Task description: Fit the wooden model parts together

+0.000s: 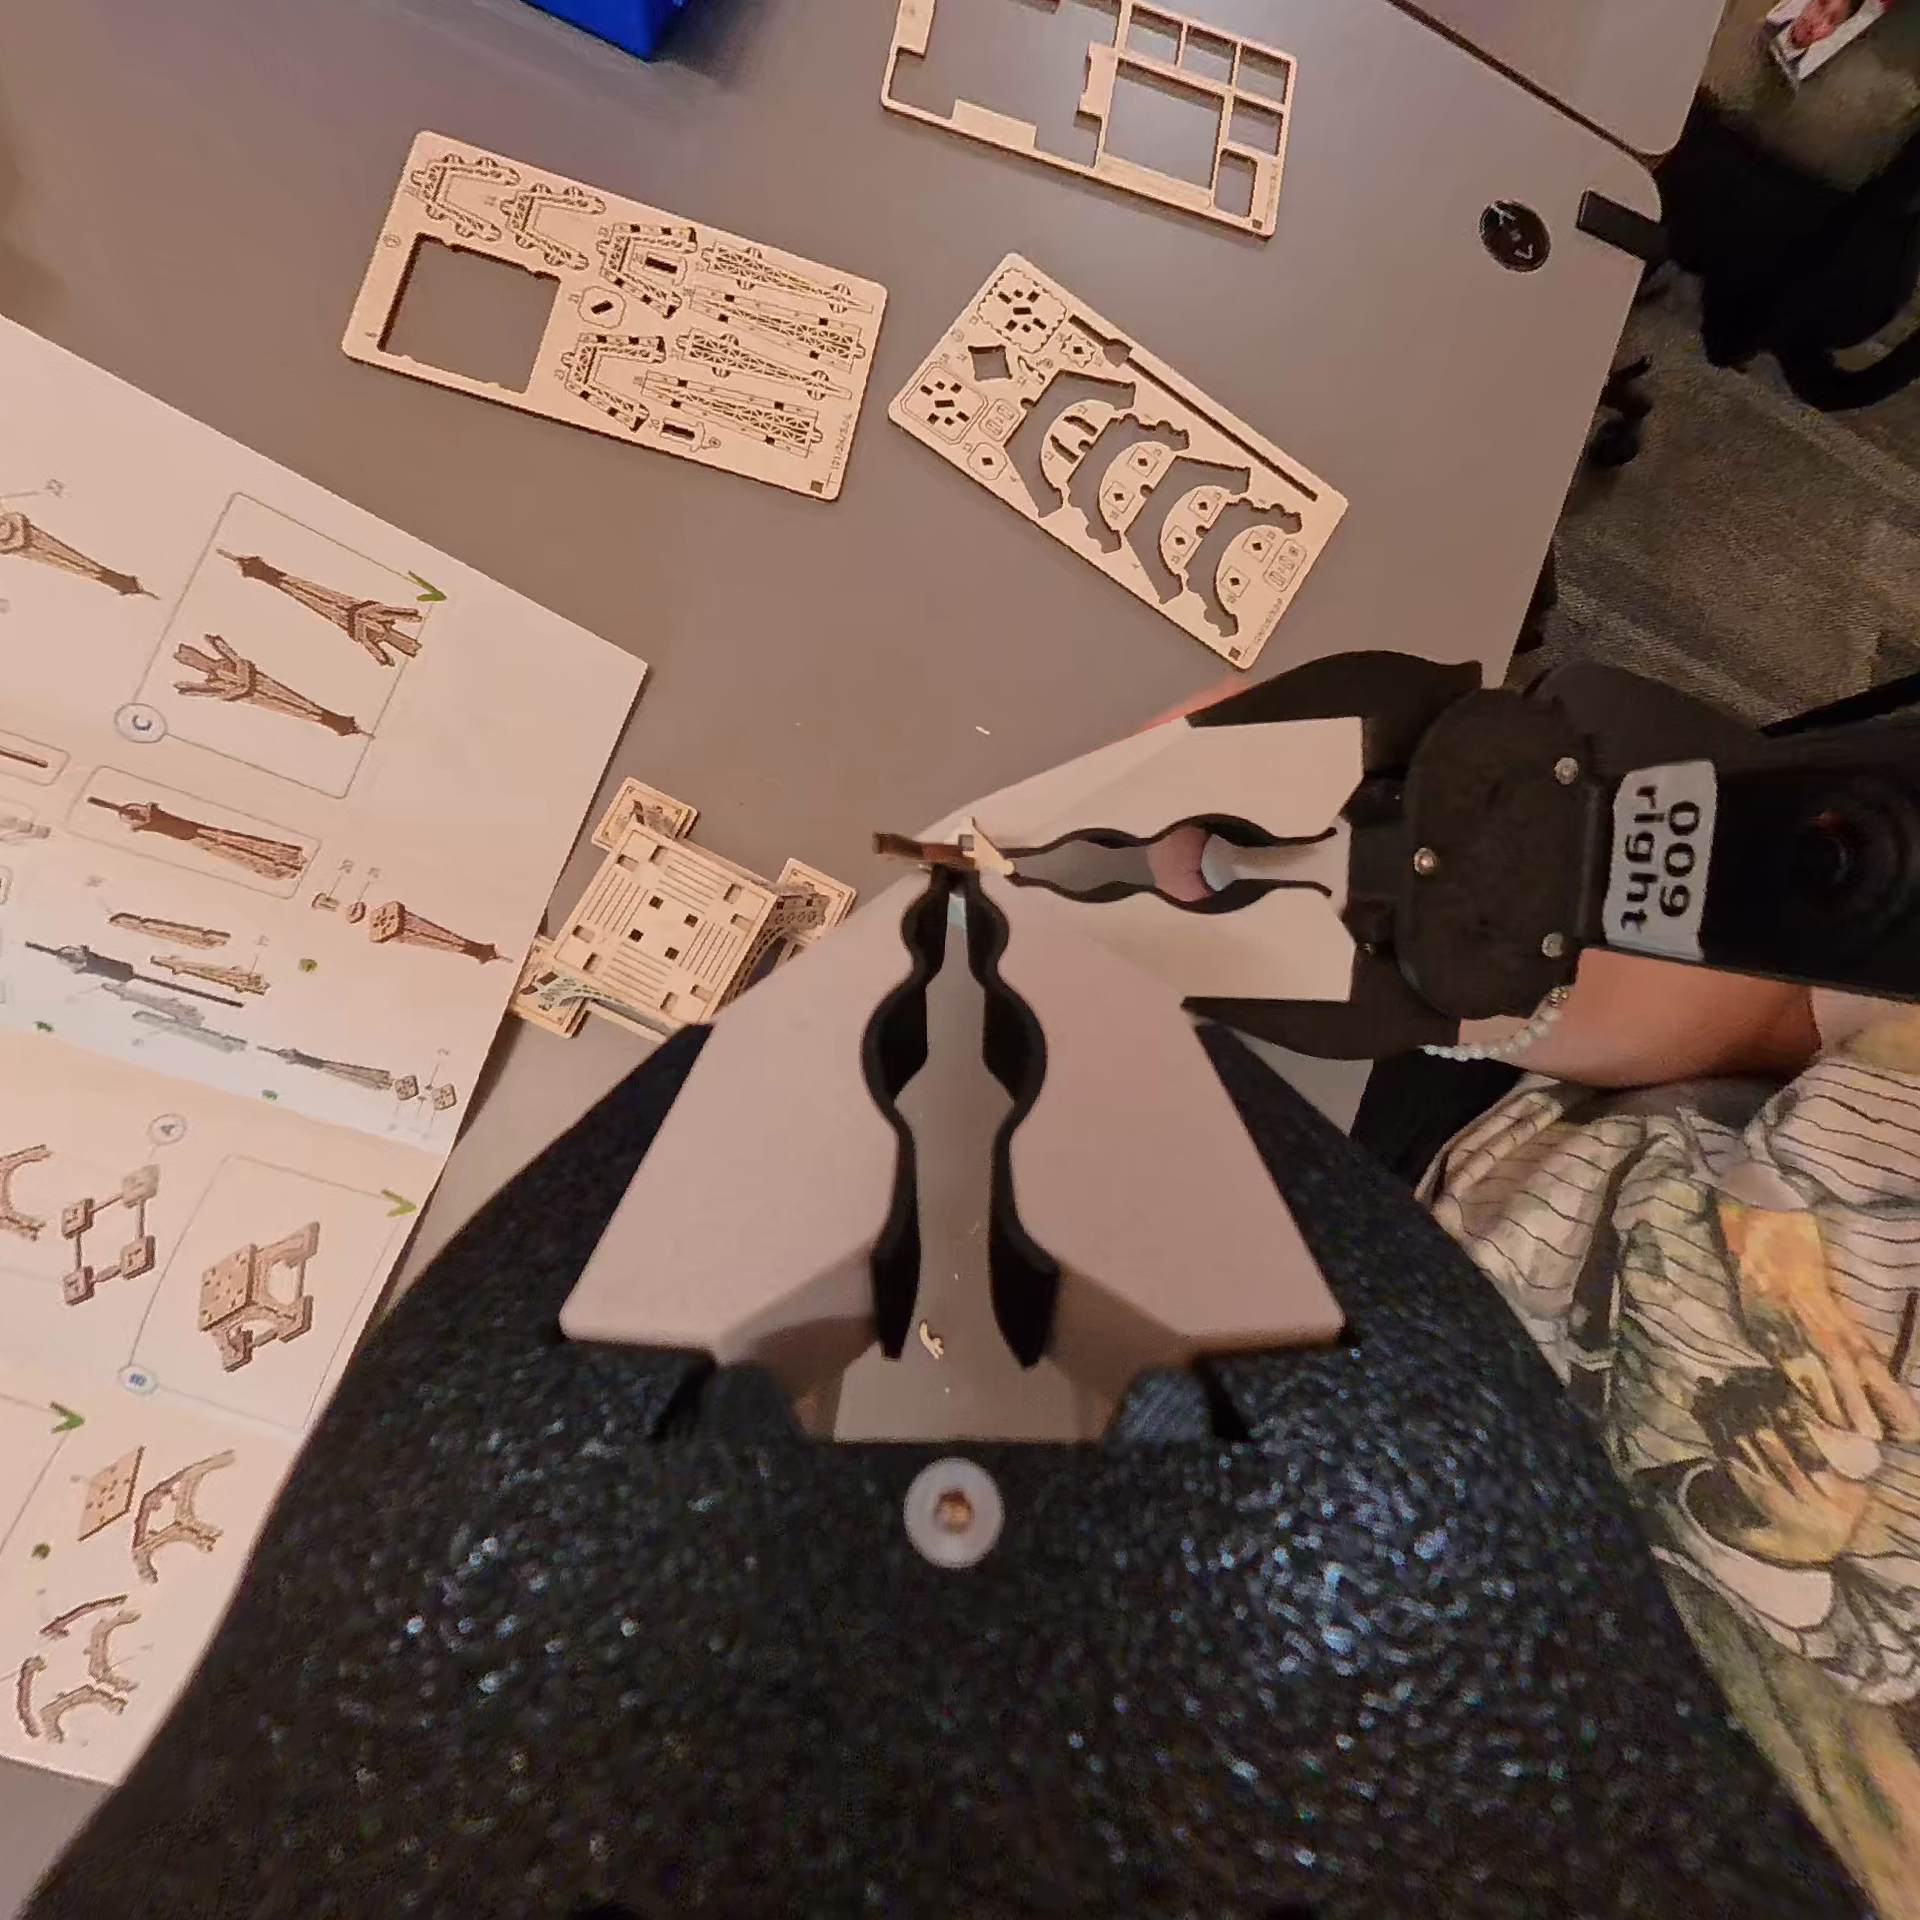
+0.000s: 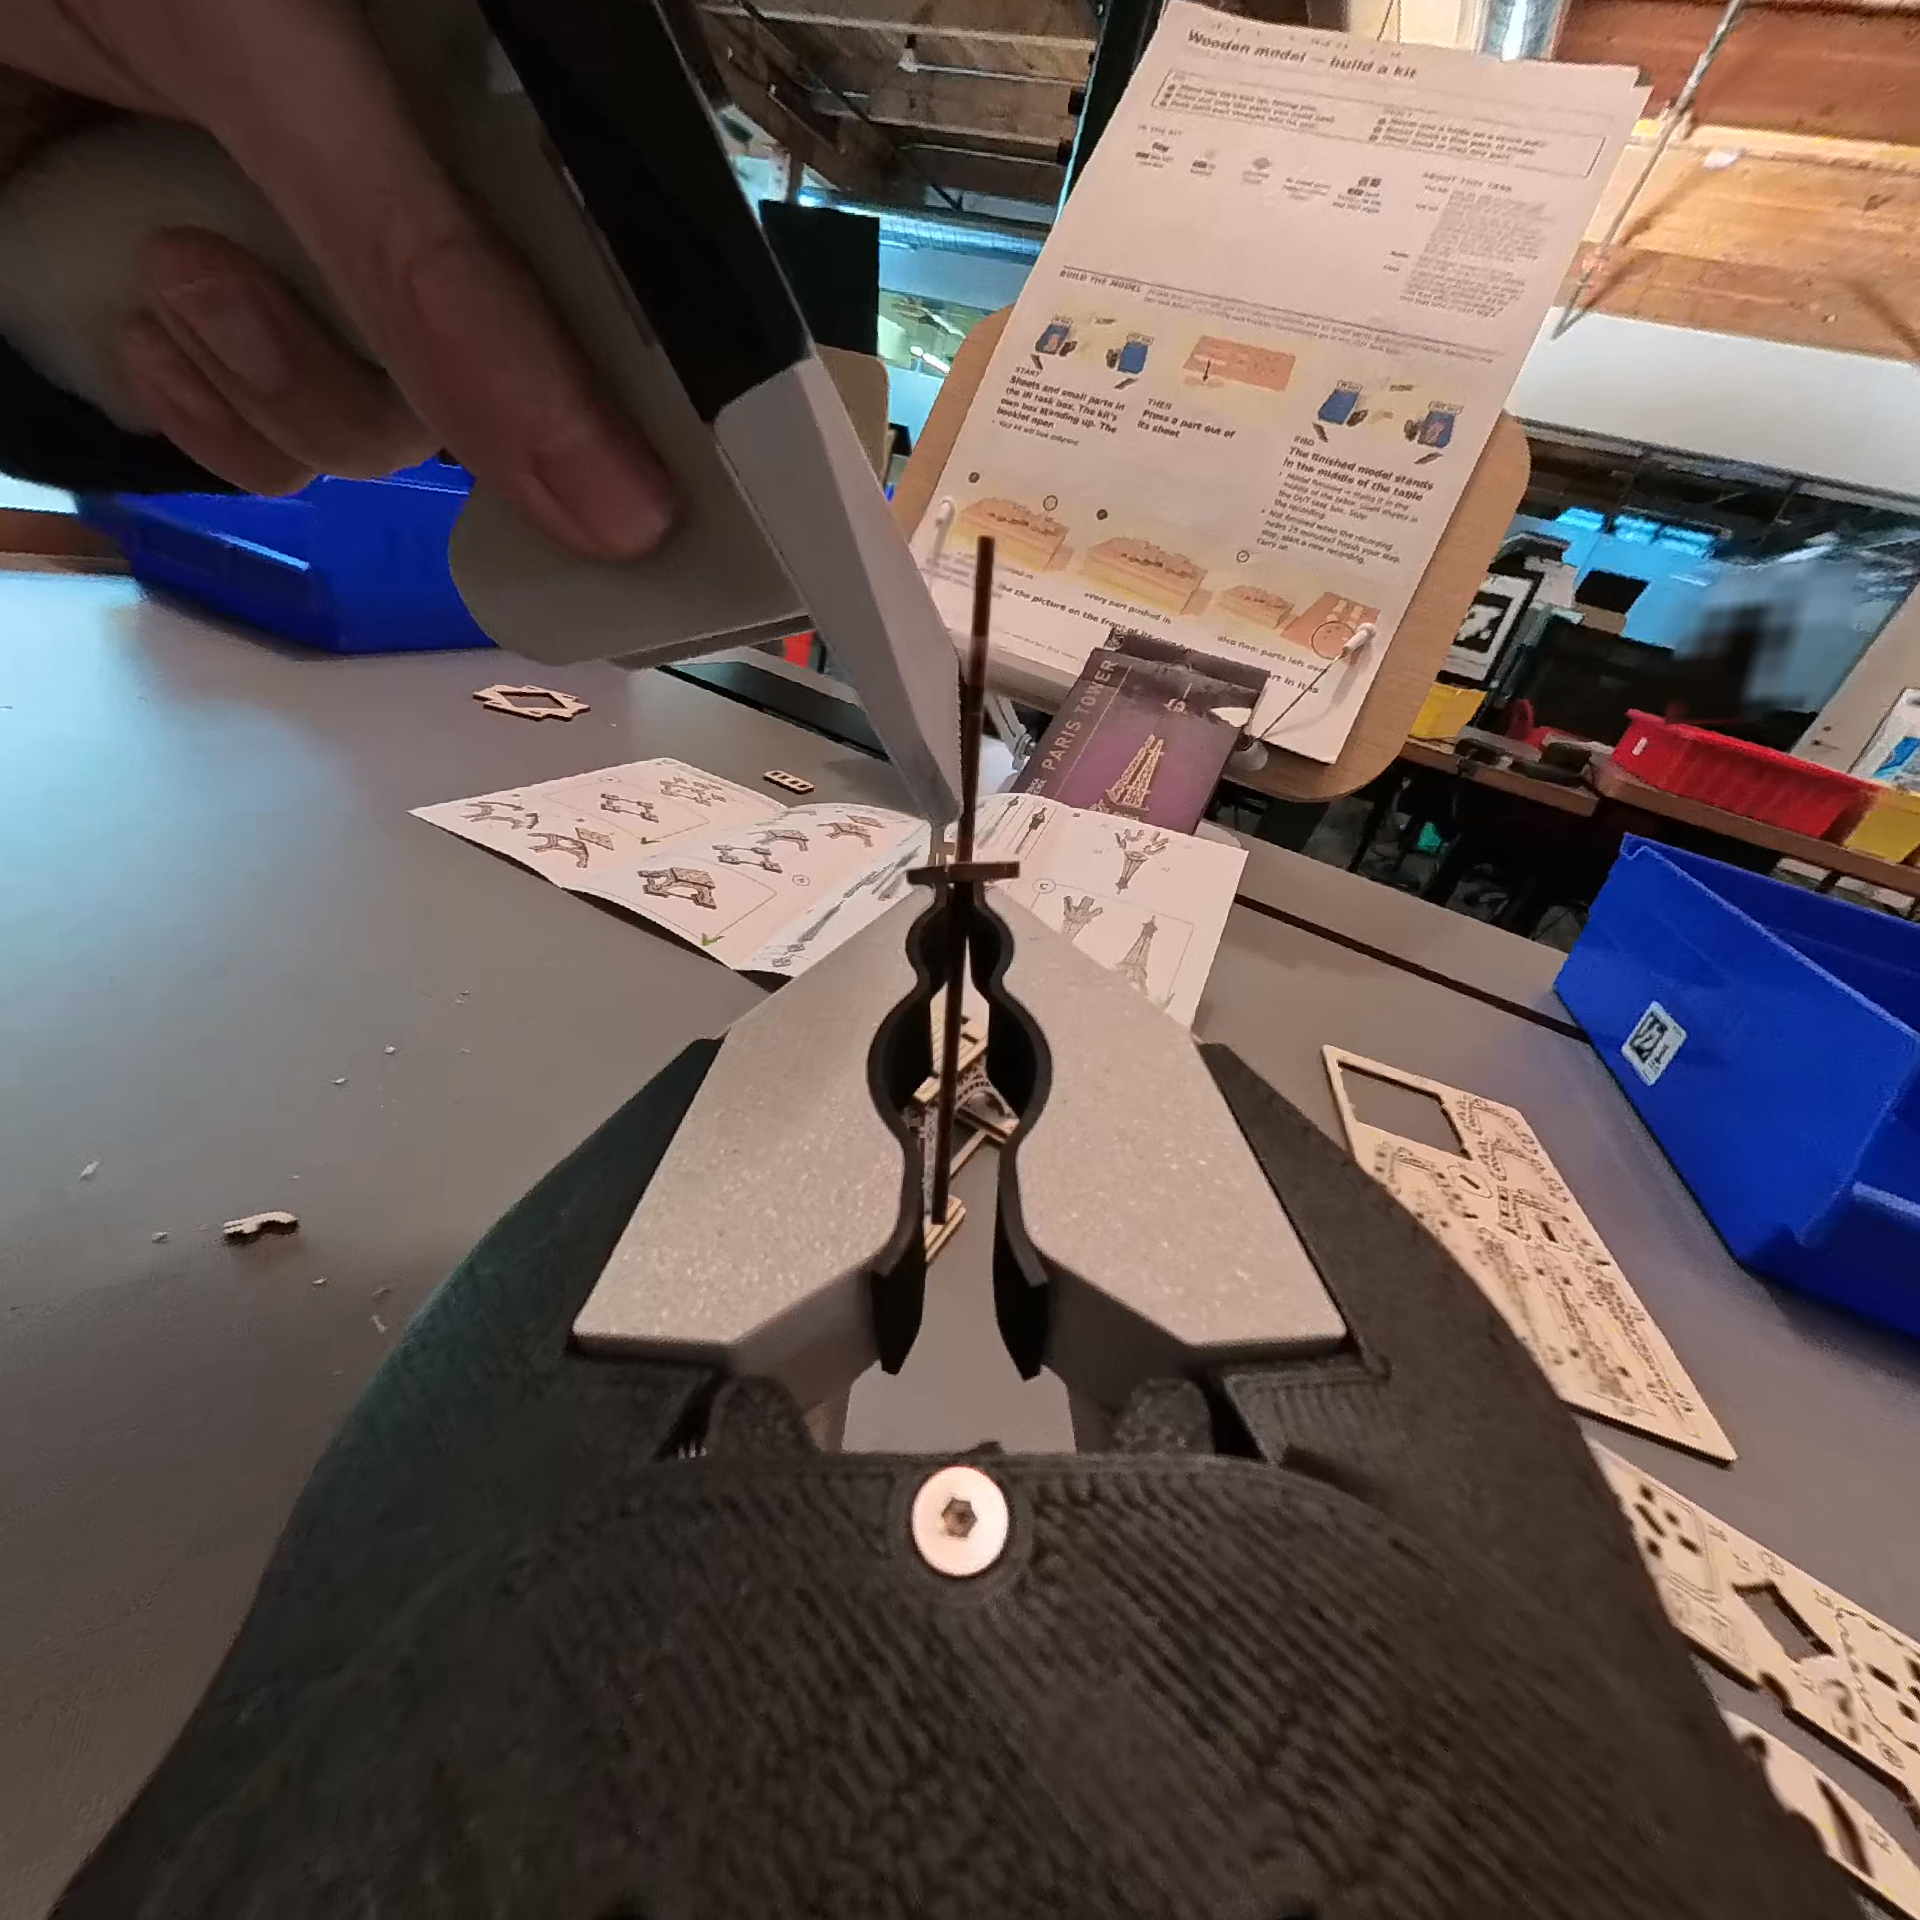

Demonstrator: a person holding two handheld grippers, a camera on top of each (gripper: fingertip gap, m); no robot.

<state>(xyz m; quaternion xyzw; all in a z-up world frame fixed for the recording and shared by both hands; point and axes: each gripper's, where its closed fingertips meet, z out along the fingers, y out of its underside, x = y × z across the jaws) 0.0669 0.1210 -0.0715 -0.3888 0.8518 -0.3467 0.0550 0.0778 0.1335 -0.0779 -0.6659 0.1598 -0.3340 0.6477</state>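
On the grey table (image 1: 790, 623), seen from the left wrist, lie an open instruction booklet (image 1: 239, 831) at left and three laser-cut wooden sheets: one with lattice parts (image 1: 623, 312), one with arch parts (image 1: 1122, 457), and an emptied frame (image 1: 1091, 104) at the far edge. Blue bins (image 2: 1766, 1070) stand at the table's sides in the right wrist view, with a printed instruction sheet (image 2: 1278, 343) propped upright behind the booklet. Near the booklet's edge rests the partly built tower base (image 1: 675, 925), square deck uppermost. Above it, the left gripper (image 1: 948, 883) and right gripper (image 1: 987, 857) meet tip to tip, roughly at right angles. The right gripper's fingers are closed on a thin dark wooden strip (image 2: 971, 883), which stands upright between them in the right wrist view. A small wooden crosspiece (image 2: 964, 873) sits across the strip at the fingertips. The left gripper's fingers are pinched together at the tips on that crosspiece. Small wood offcuts (image 2: 260, 1226) lie scattered on the table.
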